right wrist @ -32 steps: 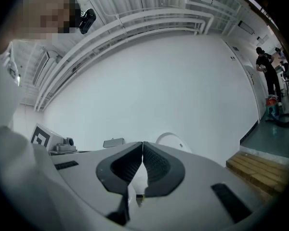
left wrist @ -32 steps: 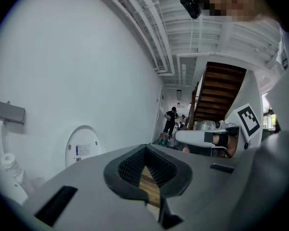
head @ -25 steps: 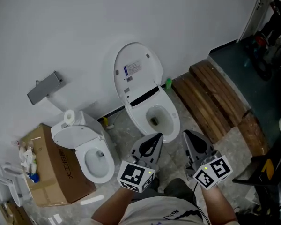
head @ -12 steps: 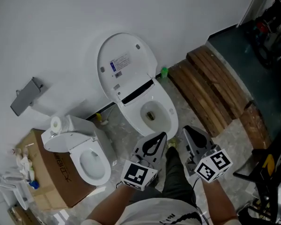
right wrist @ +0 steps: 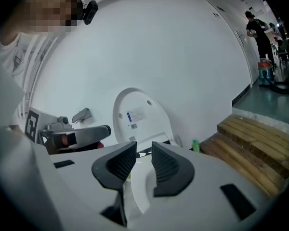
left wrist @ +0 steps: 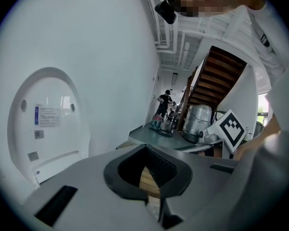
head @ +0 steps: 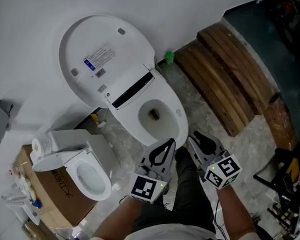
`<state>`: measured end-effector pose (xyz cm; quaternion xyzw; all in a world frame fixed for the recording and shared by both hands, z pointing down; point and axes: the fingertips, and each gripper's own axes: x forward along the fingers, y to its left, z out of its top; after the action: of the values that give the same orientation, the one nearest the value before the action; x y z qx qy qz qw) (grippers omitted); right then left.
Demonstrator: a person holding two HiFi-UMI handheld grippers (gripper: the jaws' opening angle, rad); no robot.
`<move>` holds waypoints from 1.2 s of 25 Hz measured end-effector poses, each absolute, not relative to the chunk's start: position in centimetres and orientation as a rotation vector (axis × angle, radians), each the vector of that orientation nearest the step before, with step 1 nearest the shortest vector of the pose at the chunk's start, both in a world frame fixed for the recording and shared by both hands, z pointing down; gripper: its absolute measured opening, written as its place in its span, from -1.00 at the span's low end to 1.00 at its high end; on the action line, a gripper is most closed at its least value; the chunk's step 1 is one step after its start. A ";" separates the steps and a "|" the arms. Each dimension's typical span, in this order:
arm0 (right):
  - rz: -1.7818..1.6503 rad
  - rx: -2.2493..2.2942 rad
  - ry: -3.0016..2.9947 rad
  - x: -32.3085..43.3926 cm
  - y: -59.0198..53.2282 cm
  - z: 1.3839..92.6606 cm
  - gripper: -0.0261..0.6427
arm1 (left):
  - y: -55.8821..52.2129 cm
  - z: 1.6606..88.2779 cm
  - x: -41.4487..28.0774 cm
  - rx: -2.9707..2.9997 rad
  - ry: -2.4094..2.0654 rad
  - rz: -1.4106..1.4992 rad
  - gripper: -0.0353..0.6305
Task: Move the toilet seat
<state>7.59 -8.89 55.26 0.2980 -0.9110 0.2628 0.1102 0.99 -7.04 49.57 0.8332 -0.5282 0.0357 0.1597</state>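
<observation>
the toilet seat (head: 107, 59) stands raised in the upper left of the head view. its underside with the printed label faces the room and its back leans on the white wall (head: 35, 14). it is hinged at the rear of the bowl (head: 132, 129), so it probably has to swing forward and down over the bowl.

both claws sit low in the frame, just in front of the bowl's near rim and well short of the seat. the left claw (head: 166, 146) has its jaws pressed together at the tips, with nothing in them. the right claw (head: 200, 140) has just been opening. its pads stand a little apart with only the bowl showing beyond the gap, so it grips nothing. in the right gripper view the seat rises straight ahead past the right claw (right wrist: 144, 150), which suits a reach for its top or side edge.

the seat's rounded rim is free all round except at the hinge, and the upper arc by the wall looks easiest to catch. room is tight at the left of the frame, where a second toilet (head: 87, 171) and a cardboard box (head: 50, 194) crowd in. at the right, wooden planks (head: 230, 79) and a green bottle (head: 168, 57) lie near the bowl's far side. the floor straight in front is open.
</observation>
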 end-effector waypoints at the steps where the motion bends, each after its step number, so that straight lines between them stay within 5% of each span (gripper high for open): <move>1: 0.806 0.877 -2.655 7.9 -9.3 57.6 -0.66 | -7.5 51.4 1.2 2.372 -1.496 0.115 -0.87; 14: 1.161 0.883 -2.417 12.1 -11.3 83.1 -0.54 | -10.9 71.4 4.2 2.299 -1.393 0.213 -0.87; 30: 1.560 0.760 -2.236 11.4 -11.2 96.3 -0.26 | -12.9 81.2 6.3 2.273 -1.335 0.278 -0.87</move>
<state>11.44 -11.20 96.32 0.2652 -0.7804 0.5445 0.1551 6.25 -12.95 81.23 0.8318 -0.4884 0.1019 0.2433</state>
